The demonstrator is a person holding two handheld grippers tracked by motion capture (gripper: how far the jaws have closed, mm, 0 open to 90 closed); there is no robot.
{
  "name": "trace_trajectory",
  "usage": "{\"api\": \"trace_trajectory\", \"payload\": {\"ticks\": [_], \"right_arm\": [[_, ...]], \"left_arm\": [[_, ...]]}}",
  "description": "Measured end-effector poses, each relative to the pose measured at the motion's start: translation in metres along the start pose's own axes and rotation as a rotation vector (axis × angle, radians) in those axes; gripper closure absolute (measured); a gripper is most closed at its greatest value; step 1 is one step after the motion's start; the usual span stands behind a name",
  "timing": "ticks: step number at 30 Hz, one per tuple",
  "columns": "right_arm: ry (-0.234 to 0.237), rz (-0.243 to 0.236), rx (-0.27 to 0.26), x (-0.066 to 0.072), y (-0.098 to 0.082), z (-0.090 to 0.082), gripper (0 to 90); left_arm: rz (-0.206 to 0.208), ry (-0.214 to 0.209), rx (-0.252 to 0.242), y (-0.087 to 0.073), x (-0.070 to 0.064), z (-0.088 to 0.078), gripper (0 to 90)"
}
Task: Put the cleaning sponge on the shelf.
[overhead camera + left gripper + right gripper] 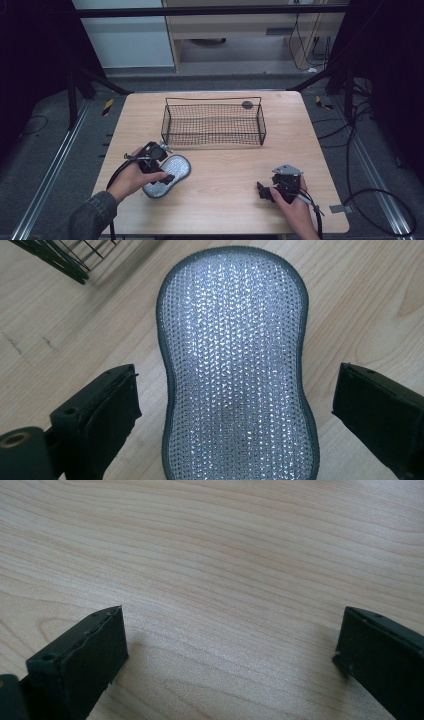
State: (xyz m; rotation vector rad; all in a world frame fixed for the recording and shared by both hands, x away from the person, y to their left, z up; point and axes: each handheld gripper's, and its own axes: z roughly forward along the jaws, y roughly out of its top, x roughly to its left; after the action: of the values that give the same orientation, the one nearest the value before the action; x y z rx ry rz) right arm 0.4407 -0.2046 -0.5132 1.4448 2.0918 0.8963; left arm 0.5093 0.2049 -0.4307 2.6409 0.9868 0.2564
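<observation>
While flat on the table (pixel 365 300), silver scrubber (pixel 235 370) between spread left tool (pixel 235 410) jaws, untouched

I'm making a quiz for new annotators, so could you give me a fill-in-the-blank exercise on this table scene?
1. The silver scrubbing pad lies flat between the open jaws of the ____ gripper.
2. The wire basket on the table is ____.
3. Between the right gripper jaws shows bare ____.

Missing words: left; empty; wood

Wire basket (pixel 213 125) on wooden table (pixel 225 170)
</observation>
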Motion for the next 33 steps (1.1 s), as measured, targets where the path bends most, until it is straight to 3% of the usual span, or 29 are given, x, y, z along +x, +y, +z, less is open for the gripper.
{"api": "trace_trajectory", "payload": {"ticks": [13,20,33], "right_arm": [[0.003,-0.001,0.004,0.0,0.0,0.0,0.4],[0.007,-0.001,0.005,0.0,0.0,-0.001,0.4],[0.009,-0.003,0.006,0.0,0.0,-0.001,0.4]], "left_arm": [[-0.001,-0.02,0.088,0.003,0.001,0.017,3.9],[0.01,-0.022,0.093,0.004,0.0,0.027,3.9],[-0.012,-0.028,0.111,0.002,0.001,0.045,2.8]]}}
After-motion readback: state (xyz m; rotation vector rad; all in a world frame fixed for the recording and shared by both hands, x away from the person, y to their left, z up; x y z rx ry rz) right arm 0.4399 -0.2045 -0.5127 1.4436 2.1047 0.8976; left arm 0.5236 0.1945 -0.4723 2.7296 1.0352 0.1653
